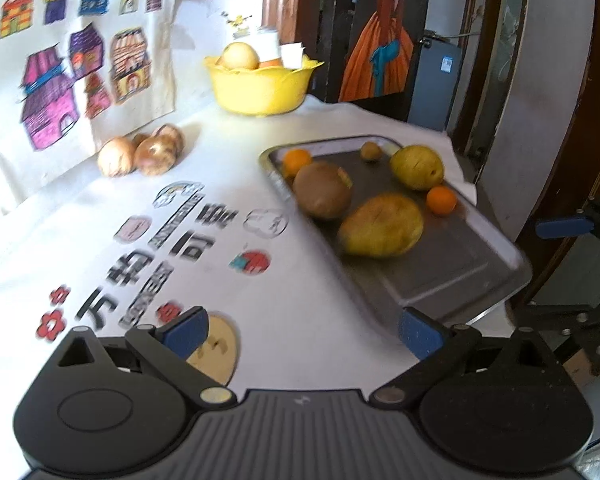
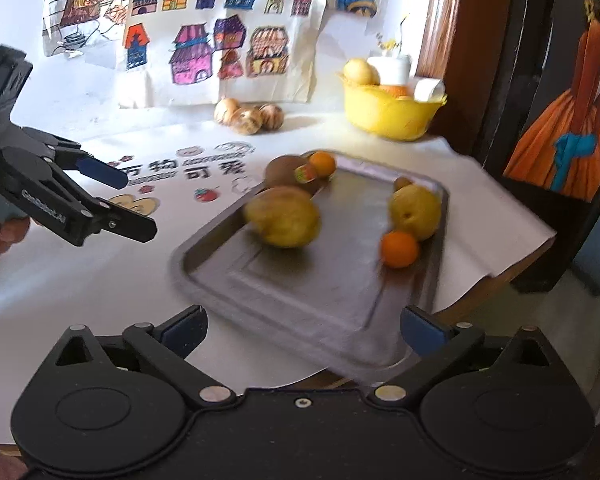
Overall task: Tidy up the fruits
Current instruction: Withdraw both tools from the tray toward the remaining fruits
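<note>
Left-wrist view: the left gripper [image 1: 302, 334] fills the bottom of the frame, jaws spread wide with nothing between them, over the white cloth [image 1: 300, 264]. Right of centre lies a metal tray [image 1: 452, 276] holding a brown kiwi [image 1: 321, 191], two yellow pears [image 1: 381, 225] [image 1: 417, 167], two oranges [image 1: 441, 200] [image 1: 297, 160] and a small brown fruit [image 1: 370, 151]. At upper centre stands a yellow bowl [image 1: 260, 88] with more fruit in it; at centre left three brownish round fruits [image 1: 148, 152] sit touching one another on the cloth.

Right-wrist view: the right gripper [image 2: 303, 330] occupies the bottom edge, jaws likewise wide apart and empty, just short of the tray's near rim [image 2: 340, 344]. The left gripper enters at the left edge, held by a hand [image 2: 4, 236].
</note>
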Available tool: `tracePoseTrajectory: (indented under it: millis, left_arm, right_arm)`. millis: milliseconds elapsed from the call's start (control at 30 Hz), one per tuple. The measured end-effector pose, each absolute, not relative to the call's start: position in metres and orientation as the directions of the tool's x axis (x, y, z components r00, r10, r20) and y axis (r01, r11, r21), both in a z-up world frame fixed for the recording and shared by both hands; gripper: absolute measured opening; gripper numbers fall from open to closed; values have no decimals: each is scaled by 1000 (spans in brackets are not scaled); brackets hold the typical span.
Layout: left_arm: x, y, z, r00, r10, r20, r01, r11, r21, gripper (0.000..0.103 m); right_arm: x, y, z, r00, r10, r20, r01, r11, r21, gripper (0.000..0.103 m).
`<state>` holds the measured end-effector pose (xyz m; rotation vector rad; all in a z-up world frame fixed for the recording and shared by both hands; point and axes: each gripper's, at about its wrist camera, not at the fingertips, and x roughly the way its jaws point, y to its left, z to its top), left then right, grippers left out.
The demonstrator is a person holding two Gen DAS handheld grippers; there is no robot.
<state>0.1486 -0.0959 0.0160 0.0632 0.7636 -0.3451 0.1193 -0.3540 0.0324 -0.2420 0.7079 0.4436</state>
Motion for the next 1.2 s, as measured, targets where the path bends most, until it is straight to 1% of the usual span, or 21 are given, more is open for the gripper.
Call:
tracePoseTrajectory:
  millis: [167, 433, 667, 800, 933, 1067, 1200]
  left_arm:
    - [138, -70, 10, 662, -251, -706, 301, 952, -56, 102]
    - [132, -21, 11, 667, -170, -725, 241, 971, -6, 102]
    - [134, 19, 17, 697, -59, -715, 202, 972, 117, 102]
    - [138, 35, 25, 721, -26, -693, 208, 962, 179, 102]
    - [144, 39, 33, 749, -11, -663, 226, 944, 239, 102]
    - [159, 34, 38, 767, -32, -641, 254, 933, 257, 102]
    - [177, 23, 39, 790, -64, -610, 285, 919, 272, 102]
  right_arm:
    - [112, -334, 34, 591, 354, -724, -510, 860, 4, 102]
    - [112, -290, 43, 478, 405, -779, -608, 793, 39, 102]
    - [130, -251, 58, 413, 429, -803, -655, 753, 65, 102]
    - [148, -235, 74, 404, 443, -800, -671, 738, 70, 102]
    - [178, -226, 92, 417, 449, -791, -657, 750, 79, 102]
    - [221, -222, 110, 435, 441, -785, -597, 794, 115, 102]
    - [267, -217, 123, 480, 408, -776, -535, 838, 109, 102]
